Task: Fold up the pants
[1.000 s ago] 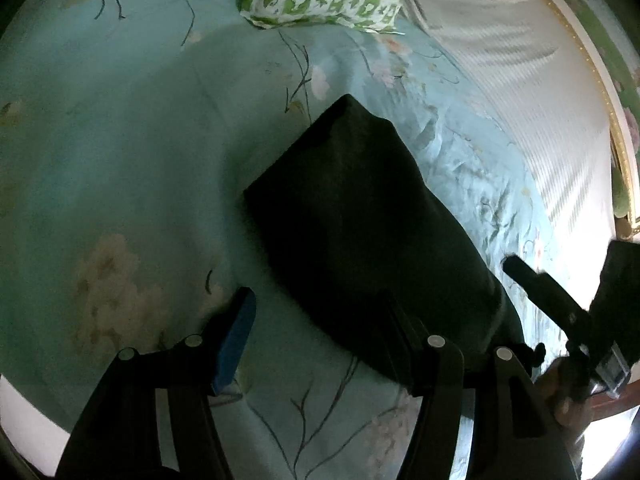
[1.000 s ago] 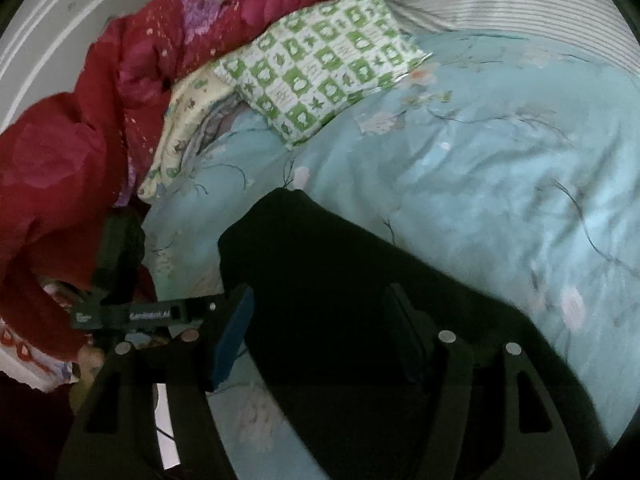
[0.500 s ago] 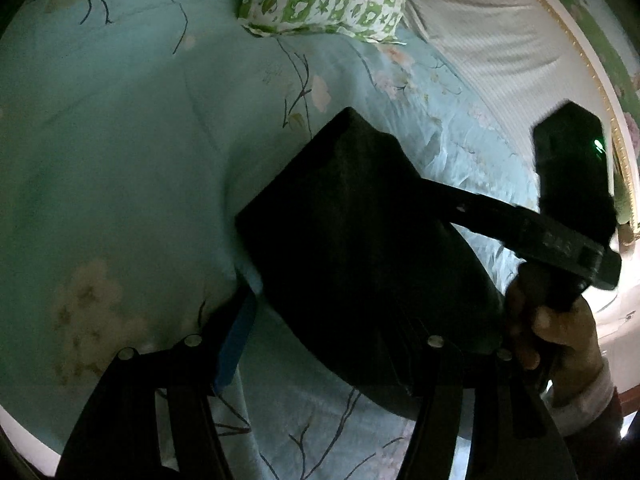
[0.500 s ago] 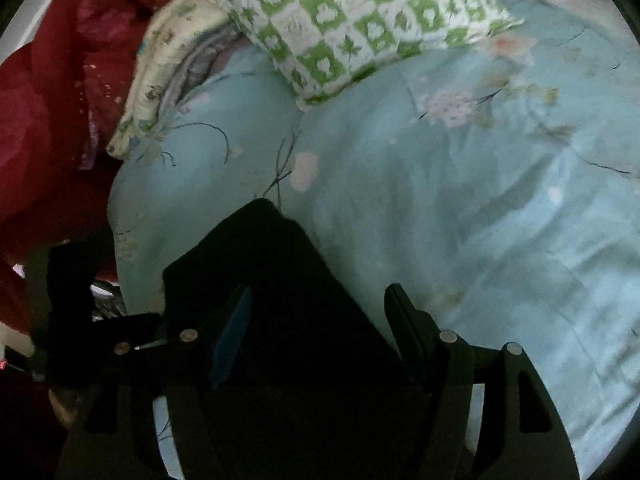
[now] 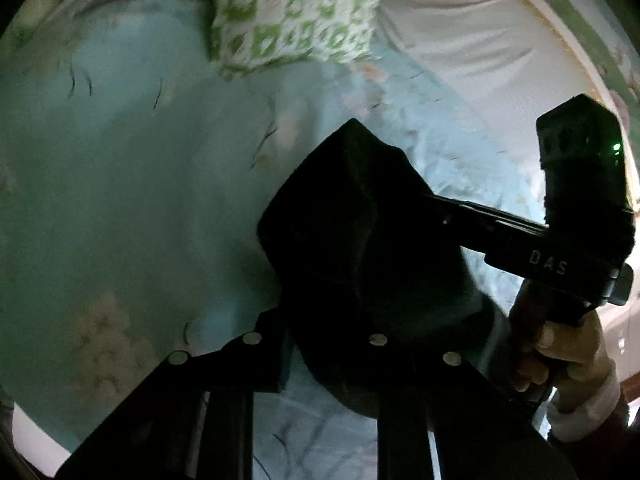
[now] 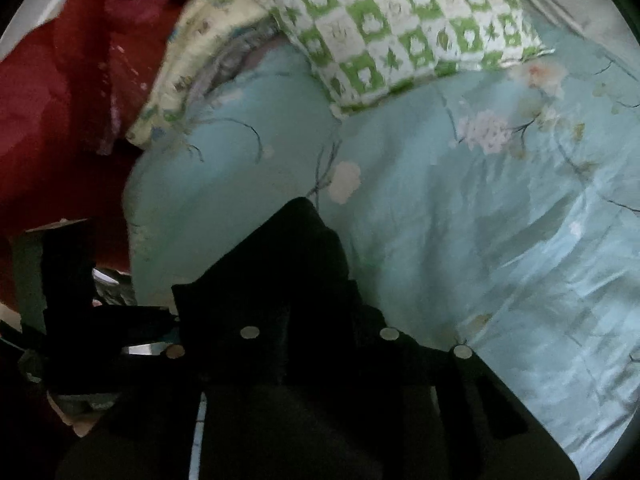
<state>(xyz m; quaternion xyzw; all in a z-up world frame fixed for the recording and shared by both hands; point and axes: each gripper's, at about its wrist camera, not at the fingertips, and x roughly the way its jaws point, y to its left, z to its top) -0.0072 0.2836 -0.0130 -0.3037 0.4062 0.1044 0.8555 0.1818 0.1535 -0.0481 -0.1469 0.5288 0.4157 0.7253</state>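
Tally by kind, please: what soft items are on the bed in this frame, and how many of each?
Black pants: 1
Green-and-white checked pillow: 1
Pale yellow printed pillow: 1
Red blanket: 1
Light blue floral quilt: 1
Total: 5

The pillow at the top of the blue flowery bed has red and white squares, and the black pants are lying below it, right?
Not quite. The pillow has green and white squares, not red; the right wrist view shows it clearly. The red thing is a blanket bunched up beside it. The rest is right: the black pants lie below the pillow on the blue flowery bedspread.
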